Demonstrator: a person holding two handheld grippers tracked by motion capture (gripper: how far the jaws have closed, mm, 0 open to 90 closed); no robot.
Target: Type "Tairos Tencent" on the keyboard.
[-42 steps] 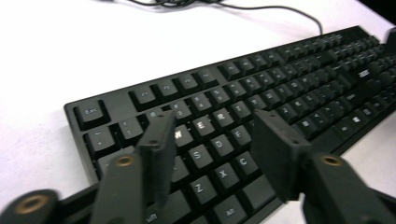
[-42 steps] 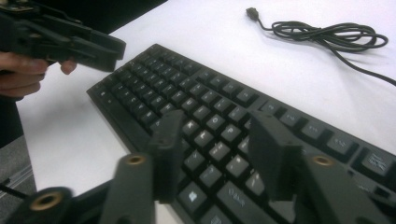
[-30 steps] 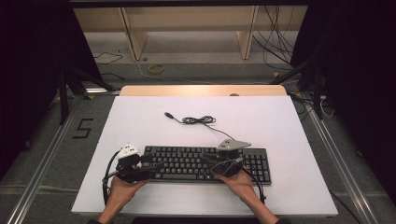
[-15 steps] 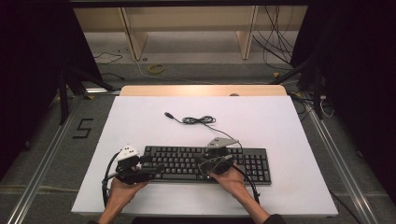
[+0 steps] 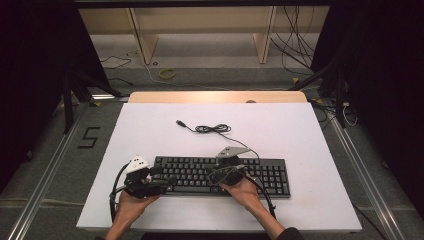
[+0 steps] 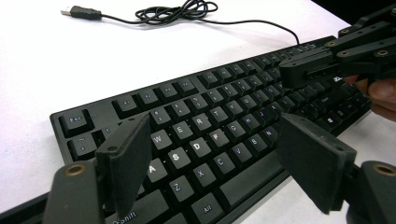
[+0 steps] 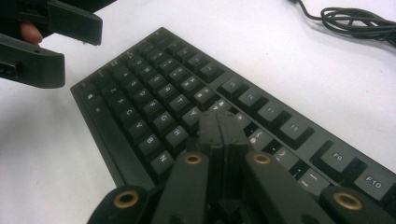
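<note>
Left claw [image 5: 162,181] at the 9 o'clock end of the black keyboard [image 5: 260,175], jaws just spread wider, nothing held, hovering above the letter keys. Keyboard lying flat toward 6 o'clock on the white worktop [image 5: 300,130]. Right claw [image 5: 220,175] now pinched fully together, empty, shifted left toward centre since a second ago: probably poised to tap a key.

The keyboard [image 5: 222,175] lies on the table [image 5: 310,145] near its front edge, its coiled cable [image 5: 212,128] behind it.

Open left gripper [image 6: 212,163] over keyboard [image 6: 210,126]
</note>
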